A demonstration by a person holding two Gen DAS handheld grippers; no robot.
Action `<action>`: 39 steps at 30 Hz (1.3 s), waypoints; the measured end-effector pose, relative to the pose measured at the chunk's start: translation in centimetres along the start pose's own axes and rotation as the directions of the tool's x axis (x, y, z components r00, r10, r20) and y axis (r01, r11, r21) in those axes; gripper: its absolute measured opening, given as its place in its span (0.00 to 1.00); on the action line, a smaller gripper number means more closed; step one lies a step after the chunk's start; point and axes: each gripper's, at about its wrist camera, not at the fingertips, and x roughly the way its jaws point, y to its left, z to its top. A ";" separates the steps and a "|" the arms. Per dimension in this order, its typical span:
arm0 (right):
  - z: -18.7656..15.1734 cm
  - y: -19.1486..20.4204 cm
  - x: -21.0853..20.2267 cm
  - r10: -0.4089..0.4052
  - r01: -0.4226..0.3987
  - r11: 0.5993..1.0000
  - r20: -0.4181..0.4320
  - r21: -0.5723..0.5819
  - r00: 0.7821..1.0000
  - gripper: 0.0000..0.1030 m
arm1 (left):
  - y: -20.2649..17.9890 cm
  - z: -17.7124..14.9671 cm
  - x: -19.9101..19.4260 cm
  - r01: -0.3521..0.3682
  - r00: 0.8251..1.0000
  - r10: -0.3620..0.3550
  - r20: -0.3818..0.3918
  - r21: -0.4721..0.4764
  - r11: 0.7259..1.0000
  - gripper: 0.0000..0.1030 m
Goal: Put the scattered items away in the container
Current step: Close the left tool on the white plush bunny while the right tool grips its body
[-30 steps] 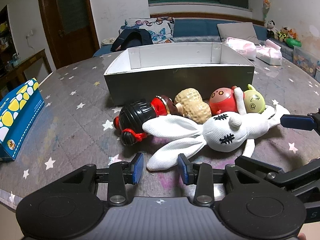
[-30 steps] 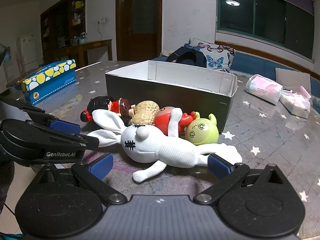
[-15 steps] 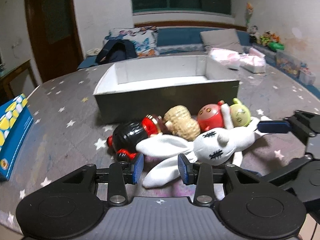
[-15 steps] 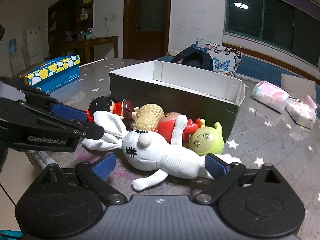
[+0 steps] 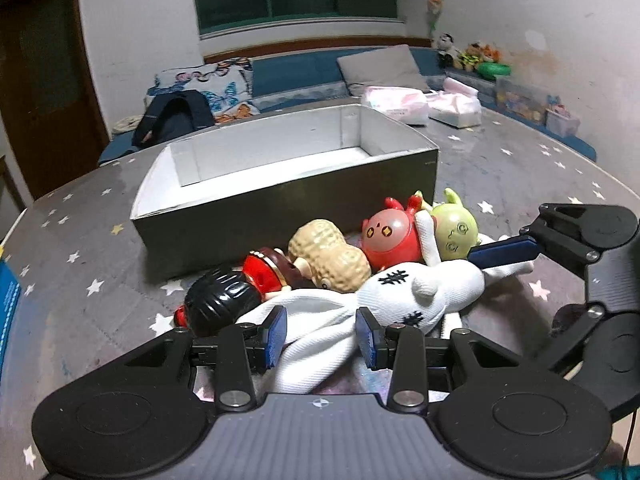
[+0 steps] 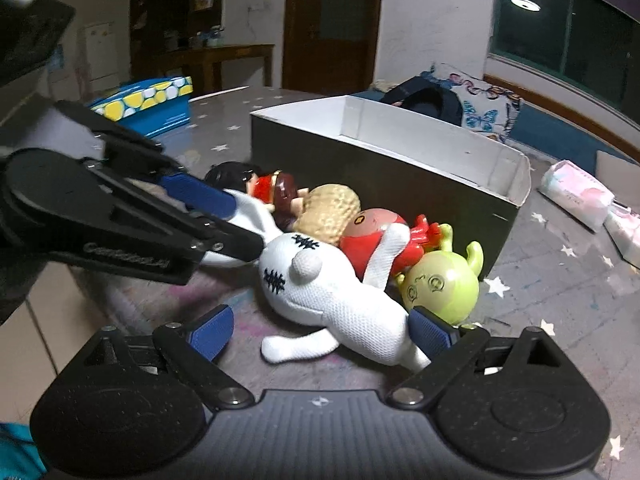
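At the frame's lower centre, the white plush rabbit (image 6: pixel 340 300) lay on the starry table (image 6: pixel 560 292) with other toys, in front of the open box (image 6: pixel 384 148). The right gripper (image 6: pixel 324 330), jaws spread and just closing, straddled its body. The left gripper (image 5: pixel 320 336), jaws apart, straddled its ears.

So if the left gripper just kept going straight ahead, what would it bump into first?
Probably the white plush rabbit: its ear already lies between the left gripper fingers. Behind it sit the peanut toy and the box.
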 end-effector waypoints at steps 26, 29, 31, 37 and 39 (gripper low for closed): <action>0.5 -0.8 -0.2 -0.021 0.013 0.987 -0.047 -0.160 0.999 0.39 | 0.2 -1.0 1.4 0.051 0.998 -0.048 -0.031 0.113 0.992 0.14; 0.4 -0.3 -0.2 -0.016 0.006 0.980 -0.048 -0.197 0.999 0.39 | 0.6 -0.8 1.2 0.041 0.999 -0.038 -0.027 0.099 0.994 0.11; 0.4 0.1 0.0 -0.020 0.010 0.975 -0.042 -0.222 0.999 0.40 | 0.7 -0.8 1.1 0.038 0.999 -0.036 -0.026 0.092 0.995 0.10; 0.6 0.2 0.7 -0.026 0.020 0.975 -0.025 -0.222 0.999 0.44 | 0.6 -0.9 0.9 0.039 0.999 -0.037 -0.023 0.100 0.994 0.10; 0.6 0.1 1.0 -0.020 0.015 0.977 -0.023 -0.213 1.000 0.42 | 0.6 -0.8 0.7 0.040 0.999 -0.039 -0.017 0.097 0.994 0.10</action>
